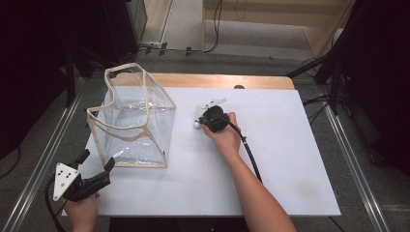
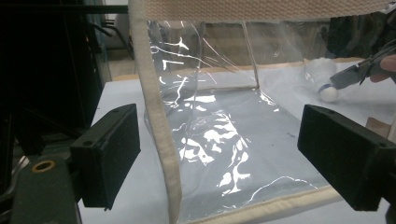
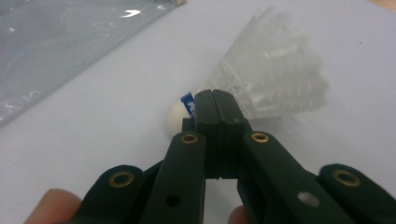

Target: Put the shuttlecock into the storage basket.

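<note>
While the left gripper (image 1: 99,164) waits agape beside the bag (image 1: 133,118) | right gripper (image 3: 212,100) clenched on shuttlecock (image 3: 266,84), presumably bag-bound.

**Right gripper view: shuttlecock at closed jaws**

Right gripper (image 3: 215,100): black jaws pressed together. White shuttlecock (image 3: 266,79): lies on white table surface (image 3: 93,126), cork tip and blue band just beyond jaw tips. Clear plastic bag (image 3: 56,42): upper left. Fingertip, lower left edge.
</note>
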### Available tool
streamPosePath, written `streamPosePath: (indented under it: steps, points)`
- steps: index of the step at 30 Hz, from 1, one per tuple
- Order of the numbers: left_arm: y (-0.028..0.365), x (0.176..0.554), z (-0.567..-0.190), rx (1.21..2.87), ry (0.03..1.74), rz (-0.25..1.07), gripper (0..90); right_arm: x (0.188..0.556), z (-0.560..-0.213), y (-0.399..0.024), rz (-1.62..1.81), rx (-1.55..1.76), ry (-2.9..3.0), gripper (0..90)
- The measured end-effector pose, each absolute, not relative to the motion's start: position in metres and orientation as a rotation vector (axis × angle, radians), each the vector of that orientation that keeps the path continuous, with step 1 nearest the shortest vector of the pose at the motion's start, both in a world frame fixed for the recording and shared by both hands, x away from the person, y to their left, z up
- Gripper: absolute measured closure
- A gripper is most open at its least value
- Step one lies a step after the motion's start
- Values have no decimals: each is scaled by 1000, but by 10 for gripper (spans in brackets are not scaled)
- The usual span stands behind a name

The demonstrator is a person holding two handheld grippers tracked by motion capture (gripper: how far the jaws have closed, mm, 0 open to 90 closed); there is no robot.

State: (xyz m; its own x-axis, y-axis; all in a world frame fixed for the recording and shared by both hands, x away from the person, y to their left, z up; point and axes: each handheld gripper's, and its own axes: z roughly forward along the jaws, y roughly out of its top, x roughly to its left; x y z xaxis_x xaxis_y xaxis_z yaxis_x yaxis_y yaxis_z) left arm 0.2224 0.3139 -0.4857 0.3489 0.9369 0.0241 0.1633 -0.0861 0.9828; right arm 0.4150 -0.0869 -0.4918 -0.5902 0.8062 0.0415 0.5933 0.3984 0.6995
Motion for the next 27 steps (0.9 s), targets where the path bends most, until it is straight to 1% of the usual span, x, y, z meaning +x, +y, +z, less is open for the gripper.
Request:
streamPosePath:
  steps: [10,12,13,14,17,18,19,20,21,24,27]
  points:
    - [314,222,-486,1524,1039,889,137,418,-489,-76,1008,1195,2372,861]
    - [314,223,-486,1524,1039,889,137,417,-487,-76,1025,1210,2371,821]
    - [314,223,-486,1524,1039,889,137,416,-486,-77,1042,1208,2370,779]
    - [314,223,-486,1524,1039,889,137,415,-483,-77,1078,1221,2373,661]
    - [314,223,-486,1525,1040,890,137,412,-478,-76,1113,1257,2364,476]
    - [314,223,-486,1525,1040,890,137,412,-477,-76,1136,1256,2371,393]
    - [314,223,-486,1525,1040,890,137,412,-477,-76,1136,1256,2371,393]
    - [314,223,-486,1526,1039,891,137,411,-477,-75,1156,1256,2377,284]
    - [314,223,-486,1527,1038,891,137,410,-476,-70,1139,1248,2412,4]
    - [314,223,-486,1528,1038,893,137,409,-476,-65,1075,1239,2401,0]
    - [314,223,-486,1528,1038,892,137,412,-478,-60,994,1319,2373,0]
